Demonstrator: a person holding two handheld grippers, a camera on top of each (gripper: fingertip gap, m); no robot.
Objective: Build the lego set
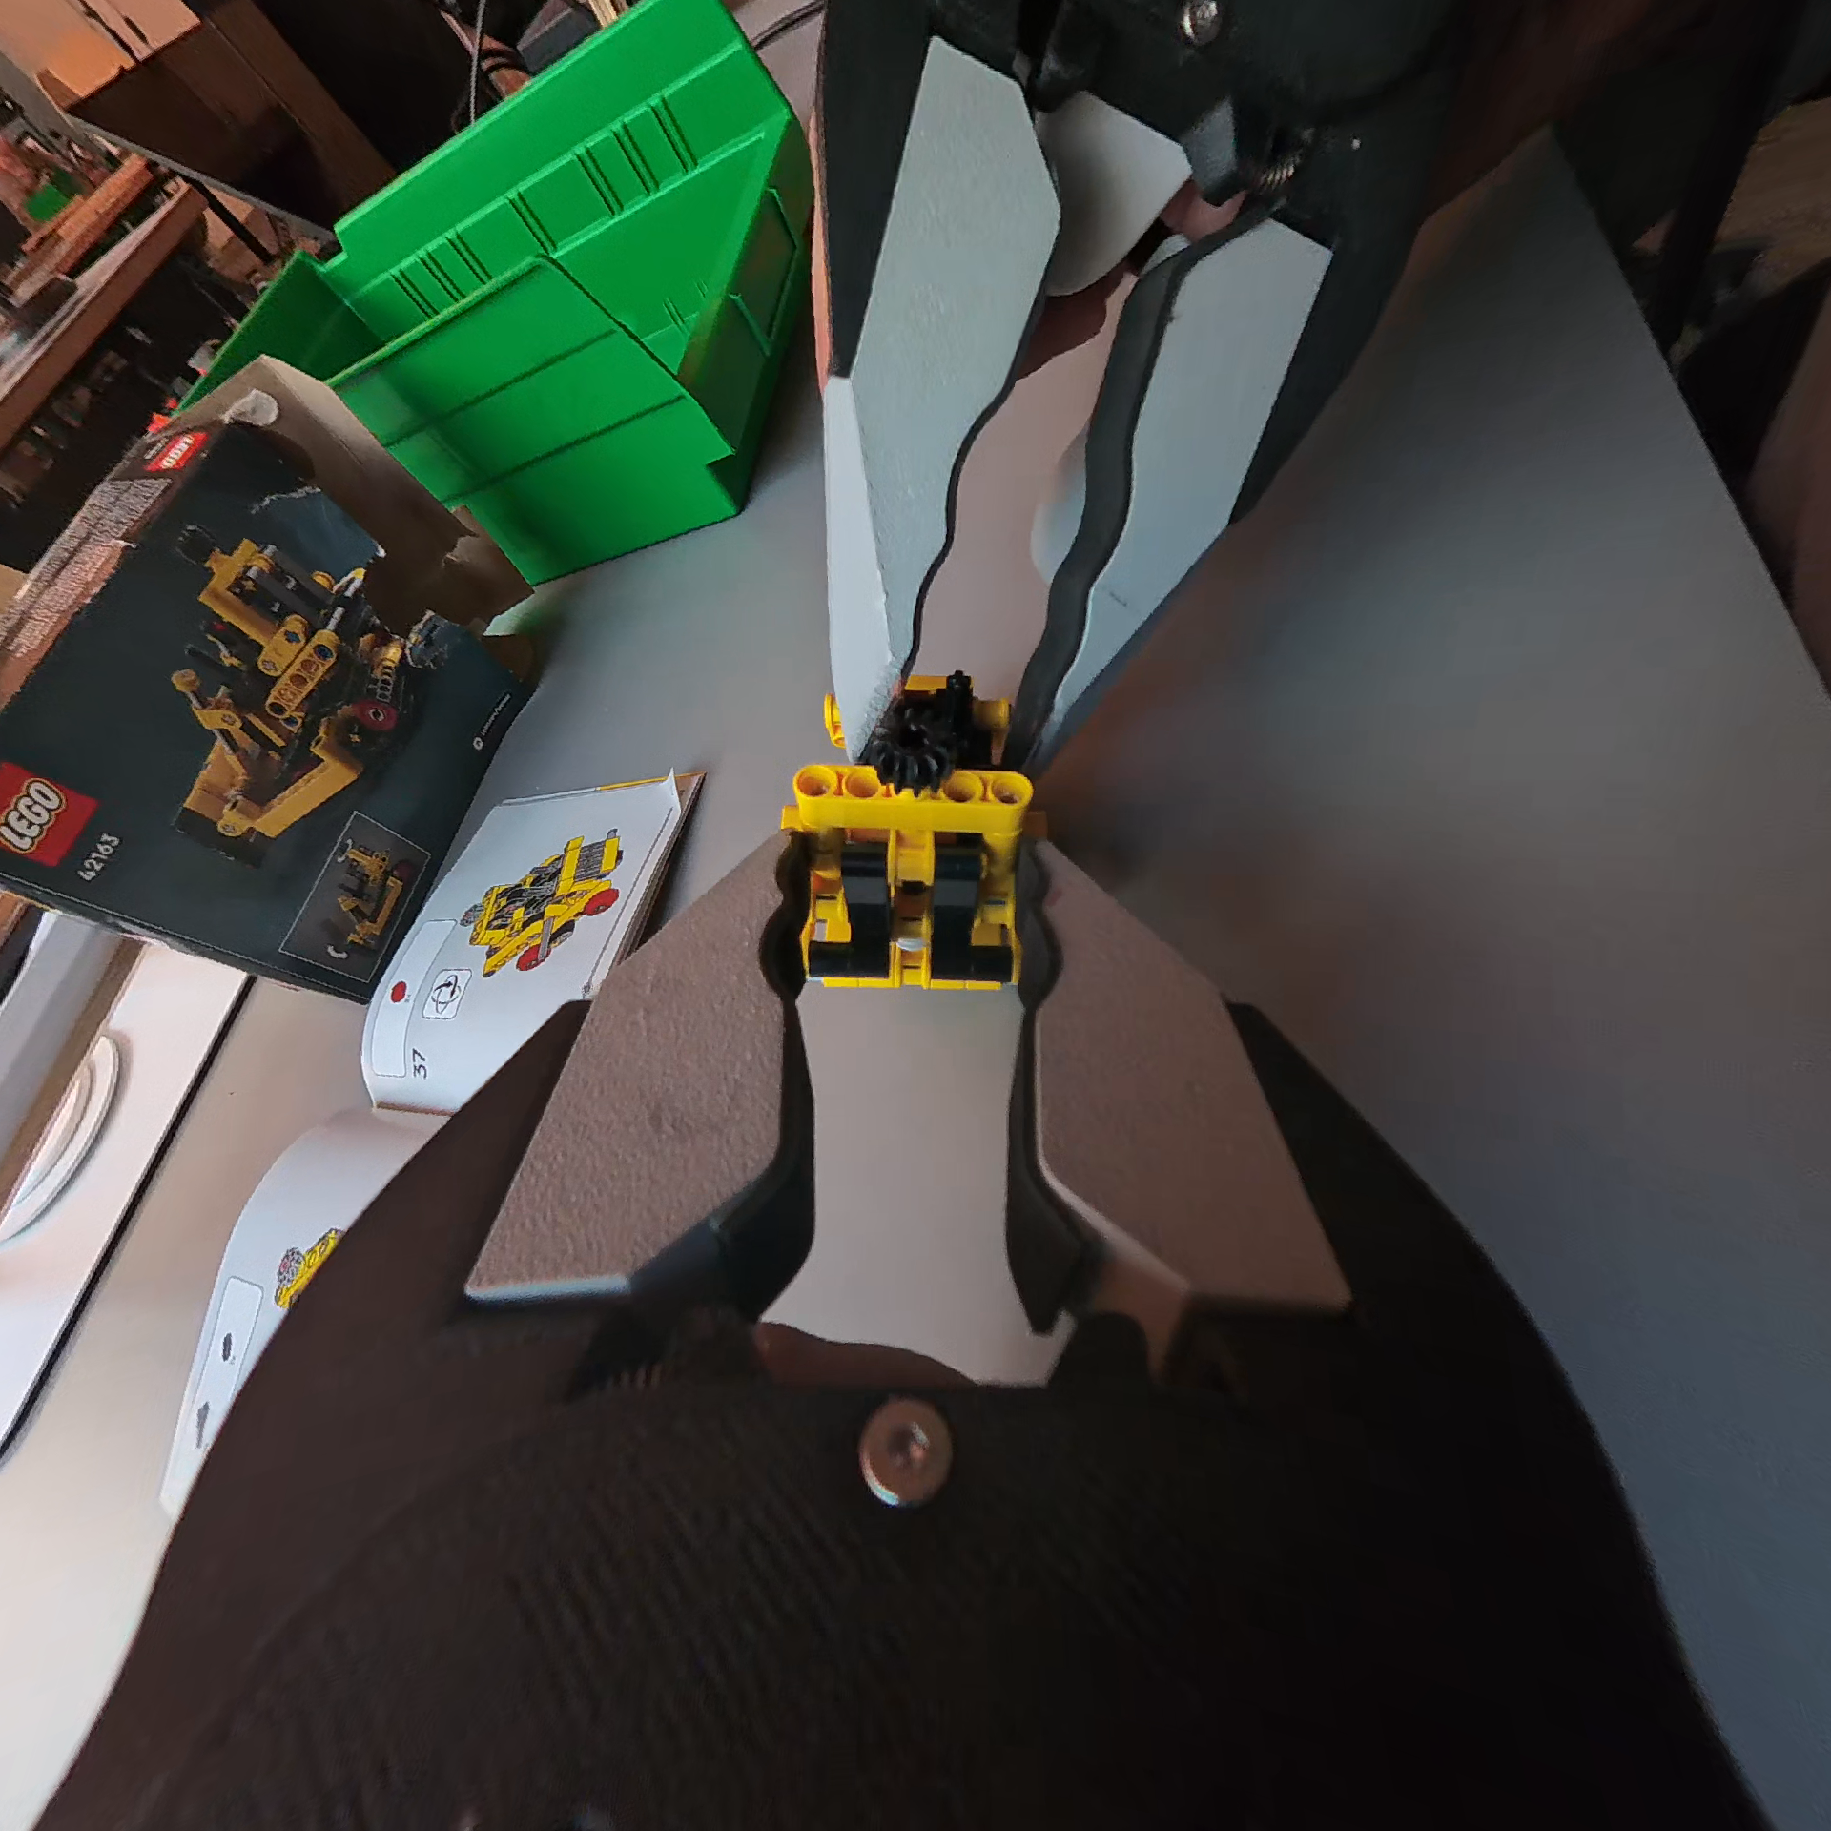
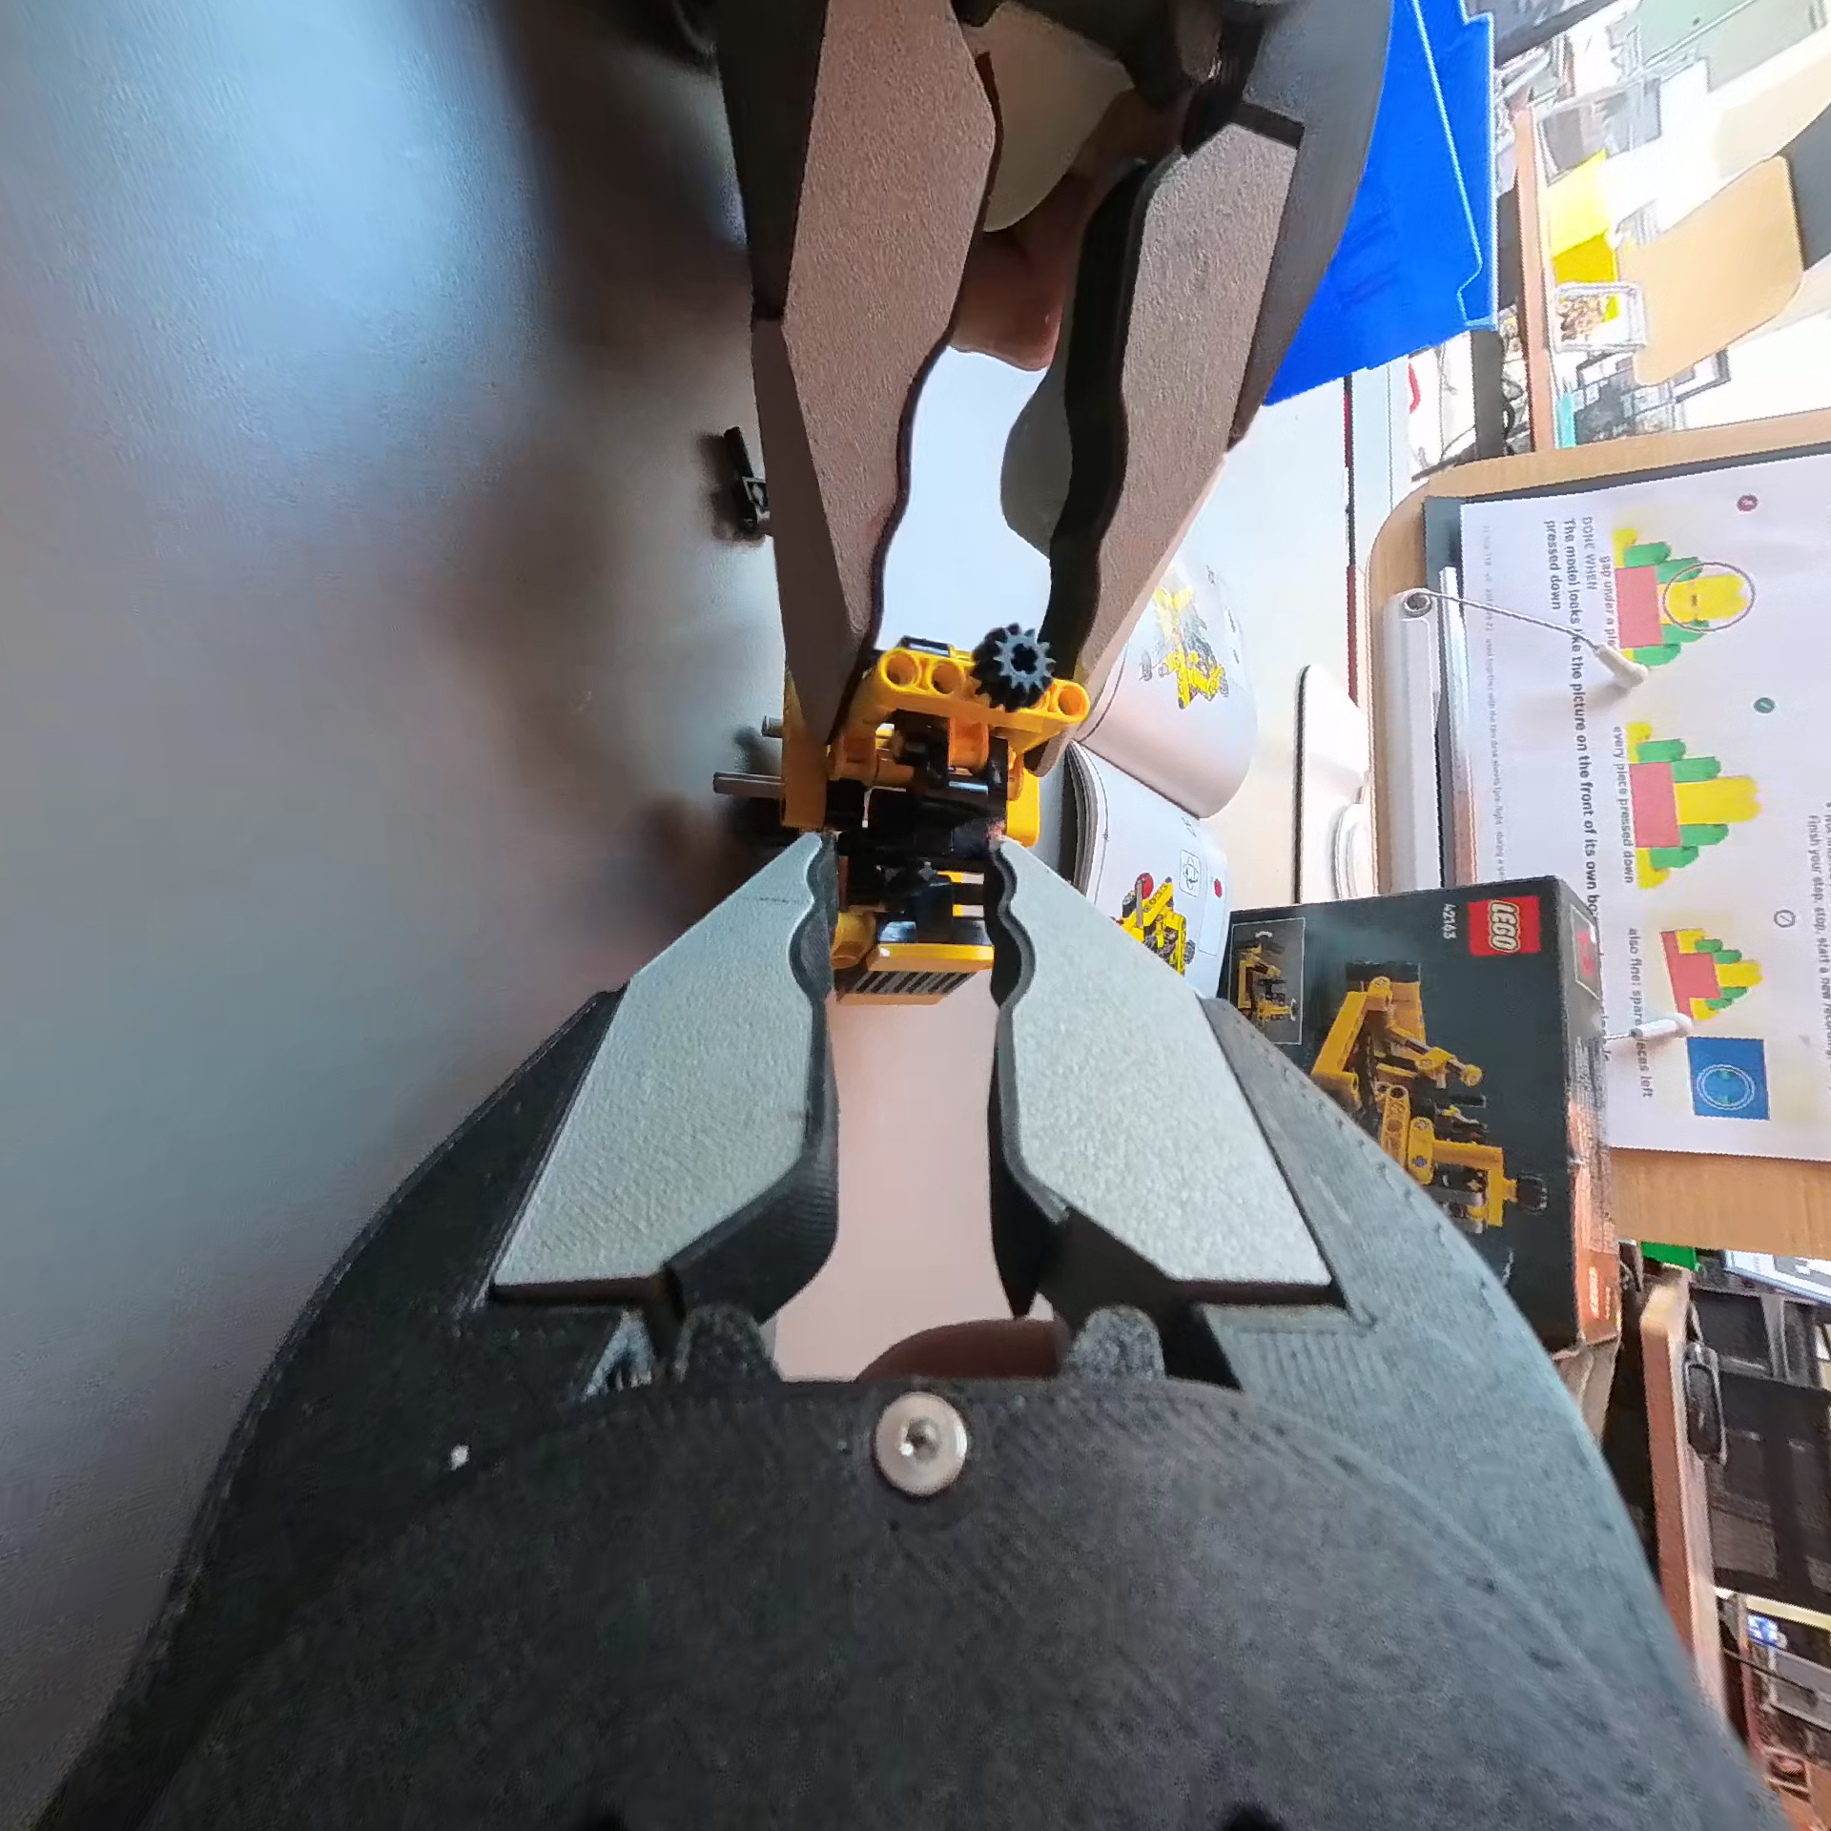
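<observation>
A small yellow and black lego model (image 1: pixel 912 897) is held between both grippers above the grey table (image 1: pixel 1437 842). A black gear (image 1: pixel 907 758) sits on its yellow holed beam. My left gripper (image 1: pixel 907 892), with brown pads, is shut on the near end of the model. My right gripper (image 1: pixel 931 713), with white pads, comes in from the top and is shut on the far end. In the right wrist view the right gripper (image 2: pixel 907 892) clamps the model (image 2: pixel 921 793) from below and the left gripper (image 2: pixel 951 694) clamps it from above, next to the gear (image 2: pixel 1011 666).
Green bins (image 1: pixel 594 347), the lego box (image 1: pixel 228 713) and an open instruction booklet (image 1: pixel 525 921) lie to the left. In the right wrist view a blue bin (image 2: pixel 1407 198), the box (image 2: pixel 1417 1070), a printed picture sheet (image 2: pixel 1684 793) and a small black piece (image 2: pixel 745 485) show. Less than 4 cm separates the two grippers' tips.
</observation>
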